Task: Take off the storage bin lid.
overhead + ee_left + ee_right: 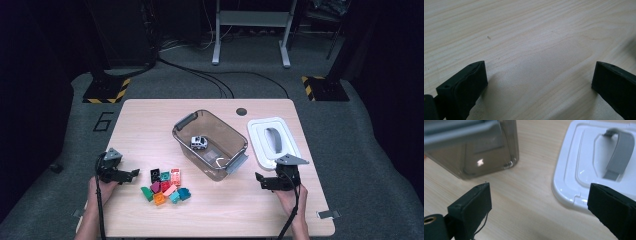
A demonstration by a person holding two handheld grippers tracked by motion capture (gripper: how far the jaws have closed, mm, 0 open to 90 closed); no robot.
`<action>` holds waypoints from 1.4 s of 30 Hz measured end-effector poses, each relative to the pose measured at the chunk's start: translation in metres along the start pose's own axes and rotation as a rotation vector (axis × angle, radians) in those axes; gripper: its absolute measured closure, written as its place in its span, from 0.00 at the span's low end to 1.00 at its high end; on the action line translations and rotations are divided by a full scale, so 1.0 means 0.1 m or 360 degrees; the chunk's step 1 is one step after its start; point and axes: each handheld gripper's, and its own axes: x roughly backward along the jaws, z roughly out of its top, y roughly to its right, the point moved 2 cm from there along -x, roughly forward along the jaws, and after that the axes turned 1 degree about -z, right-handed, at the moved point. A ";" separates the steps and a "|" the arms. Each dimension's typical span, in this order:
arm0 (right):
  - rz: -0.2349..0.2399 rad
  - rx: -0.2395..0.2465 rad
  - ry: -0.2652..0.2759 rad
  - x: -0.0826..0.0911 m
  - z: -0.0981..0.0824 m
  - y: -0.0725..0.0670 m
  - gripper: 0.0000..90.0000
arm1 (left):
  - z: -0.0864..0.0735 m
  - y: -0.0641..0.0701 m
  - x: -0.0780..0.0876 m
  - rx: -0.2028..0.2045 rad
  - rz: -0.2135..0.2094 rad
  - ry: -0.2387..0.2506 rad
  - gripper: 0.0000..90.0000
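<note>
Item: translucent grey plastic bin (212, 142), mid-table, white lid (272, 141) off near the right edge for loading; coloured toy blocks (166, 186) near front edge; left gripper (131, 174) and right gripper (260, 179) both released, empty.

bin (186, 121): 1 | lid (260, 145): 1 | toy car (198, 142): 1 | blocks (166, 186): about 9 | tools: 2
</note>
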 end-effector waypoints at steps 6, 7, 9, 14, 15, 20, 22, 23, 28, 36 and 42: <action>-0.0028 -0.0006 -0.0040 -0.14 -0.22 0.00 0.05 | 0.00 0.04 -0.02 0.0036 0.0030 0.0033 0.00; -0.0046 0.0004 -0.0052 -0.17 -0.26 -0.01 0.05 | 0.00 0.05 -0.02 0.0042 0.0029 0.0034 0.00; -0.0045 0.0006 -0.0059 -0.21 -0.30 -0.02 0.05 | 0.00 0.04 0.00 0.0021 0.0022 0.0009 0.00; -0.0071 0.0019 -0.0092 -0.30 -0.40 -0.04 0.05 | -0.01 0.05 0.04 0.0107 -0.0045 0.0049 0.01; -0.0078 0.0017 -0.0103 -0.31 -0.41 -0.04 0.04 | -0.01 0.06 0.06 0.0115 -0.0058 0.0053 0.00; -0.0093 0.0062 -0.0128 -0.35 -0.44 -0.05 0.04 | 0.03 0.14 0.15 0.0092 -0.0068 0.0048 0.01; -0.0104 0.0058 -0.0131 -0.36 -0.45 -0.06 0.04 | 0.06 0.19 0.20 0.0085 -0.0091 0.0072 0.01; -0.0103 0.0059 -0.0141 -0.36 -0.45 -0.06 0.04 | 0.07 0.20 0.21 0.0094 -0.0096 0.0082 0.01; -0.0099 0.0068 -0.0159 -0.37 -0.45 -0.07 0.05 | 0.14 0.33 0.25 0.0057 -0.0137 0.0091 0.01; -0.0098 0.0058 -0.0151 -0.37 -0.45 -0.06 0.05 | 0.25 0.53 0.26 0.0059 -0.0188 0.0077 0.01; -0.0094 0.0068 -0.0151 -0.37 -0.45 -0.06 0.05 | 0.33 0.68 0.17 0.0055 -0.0204 0.0025 0.01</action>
